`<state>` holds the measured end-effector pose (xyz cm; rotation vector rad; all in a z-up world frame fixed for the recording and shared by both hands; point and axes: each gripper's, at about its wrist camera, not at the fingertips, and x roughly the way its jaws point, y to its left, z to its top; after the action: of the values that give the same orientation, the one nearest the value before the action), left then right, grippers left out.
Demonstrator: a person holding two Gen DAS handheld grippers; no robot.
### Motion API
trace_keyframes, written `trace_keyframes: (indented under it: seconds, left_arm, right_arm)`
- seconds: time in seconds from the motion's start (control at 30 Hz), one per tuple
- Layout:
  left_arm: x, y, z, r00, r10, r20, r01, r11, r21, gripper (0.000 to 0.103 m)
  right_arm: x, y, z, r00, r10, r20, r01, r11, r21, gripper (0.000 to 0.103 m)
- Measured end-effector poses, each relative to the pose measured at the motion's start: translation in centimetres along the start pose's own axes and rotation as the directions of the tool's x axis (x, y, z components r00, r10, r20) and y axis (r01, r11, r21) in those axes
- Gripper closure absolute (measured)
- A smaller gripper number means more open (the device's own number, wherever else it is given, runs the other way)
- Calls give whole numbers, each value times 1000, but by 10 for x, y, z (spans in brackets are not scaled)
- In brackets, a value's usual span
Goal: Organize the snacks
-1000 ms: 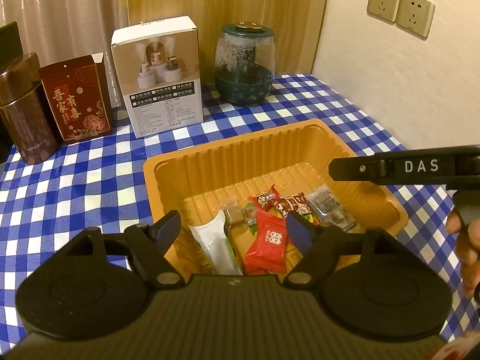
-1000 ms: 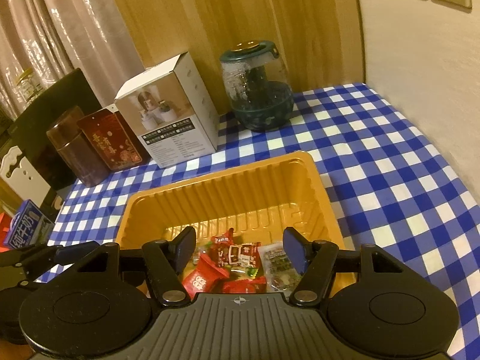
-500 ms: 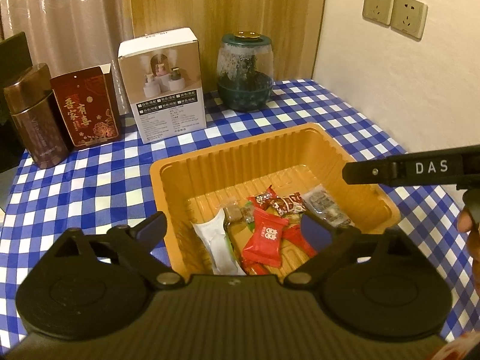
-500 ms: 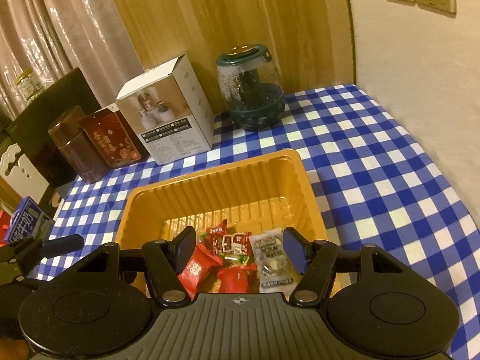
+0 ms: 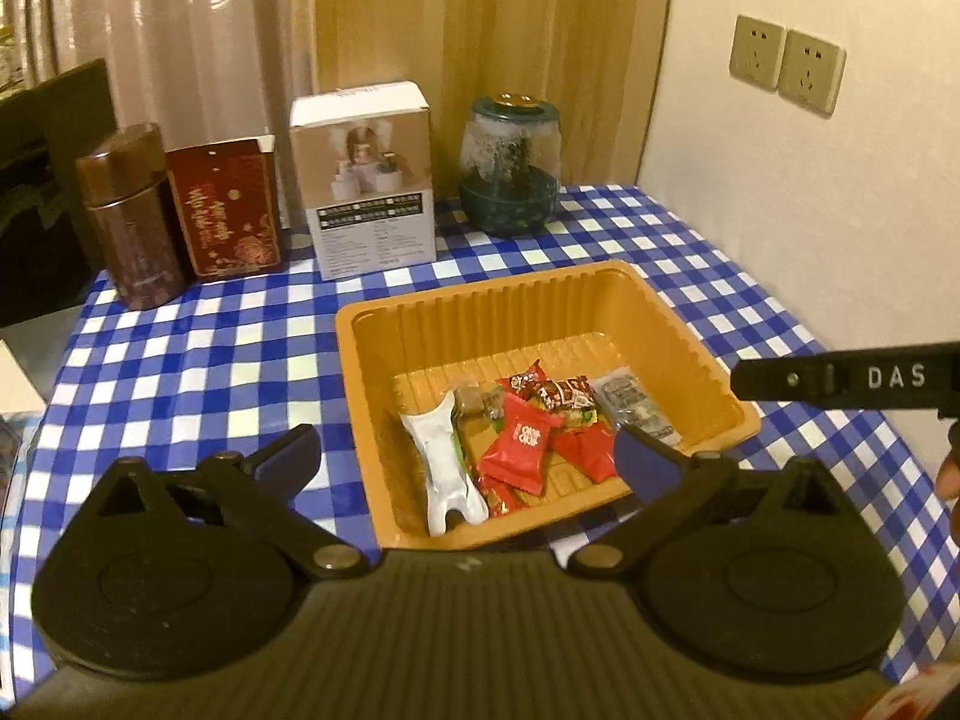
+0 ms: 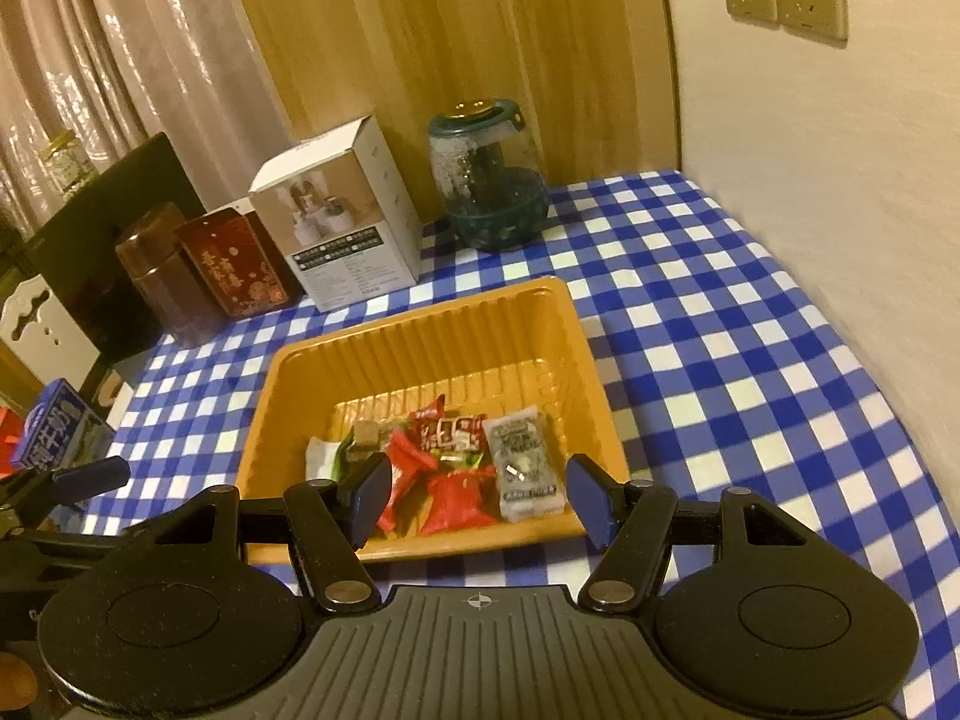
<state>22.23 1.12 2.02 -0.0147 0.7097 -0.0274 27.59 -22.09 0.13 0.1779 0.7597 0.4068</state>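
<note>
Left gripper point(image 5: 465, 456): I see its jaws spread as wide as they go, having just been opening, and nothing sits between the pads; it hangs at the bottom of the left wrist frame, above the near edge of the tray.
Right gripper point(image 6: 477, 495): I hold it half open and empty, low in the right wrist frame, pads apart over the tray's near rim.
Snacks: all I can see lie in the orange plastic tray point(image 5: 684, 330) at mid frame: white wrapper point(image 5: 444, 468) on the left, red candy packet point(image 5: 525, 441) in the middle, grey sachet point(image 5: 630, 408) on the right.
Table: blue checked tablecloth point(image 5: 198, 372), with a brown tin point(image 5: 132, 222), red box point(image 5: 225, 210), white carton point(image 5: 372, 180) and green-lidded jar point(image 5: 510, 168) along the back.
Progress: I judge the gathering close to done; no loose snack shows on the cloth.
Risk, tray: it looks light, so a low finger catching the rim could tip or slide it and spill the packets.
Risk, grippers: both crowd the same near edge, so they could knock together.
Risk, wrappers: slick and overlapping, so a pinch may lift two or slip off.
</note>
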Motion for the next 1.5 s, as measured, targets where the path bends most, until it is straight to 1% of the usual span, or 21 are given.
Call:
trace_keyframes:
  seconds: [0.23, 0.43, 0.7, 0.87, 1.03, 1.27, 1.5]
  left_arm:
    - [-38, -4, -19, 1000, 16, 12, -15, 998, -58, 0]
    - [-77, -12, -34, 999, 20, 26, -18, 997, -79, 0]
    - [-124, -22, -50, 999, 31, 39, -27, 996, -89, 0]
    - [-147, -27, -59, 999, 32, 41, -29, 996, -82, 0]
    - [-165, -32, -64, 999, 41, 32, -38, 997, -67, 0]
    - [-181, -35, -73, 997, 72, 28, -70, 995, -69, 0]
    - [-193, -34, -81, 997, 73, 31, -71, 995, -66, 0]
  right_arm:
    - [-37, 12, -22, 1000, 3, 18, -3, 1000, -17, 39]
    - [-68, 23, -46, 1000, -4, 21, 4, 1000, -26, 39]
    - [-113, 38, -71, 998, -17, 56, 20, 999, -50, 39]
    - [-135, 45, -86, 998, -12, 61, 16, 998, -55, 39]
    - [-154, 52, -101, 997, -24, 67, 28, 998, -60, 39]
    - [-174, 54, -116, 997, -48, 67, 52, 996, -67, 39]
    - [-188, 54, -126, 995, -65, 71, 71, 995, -73, 39]
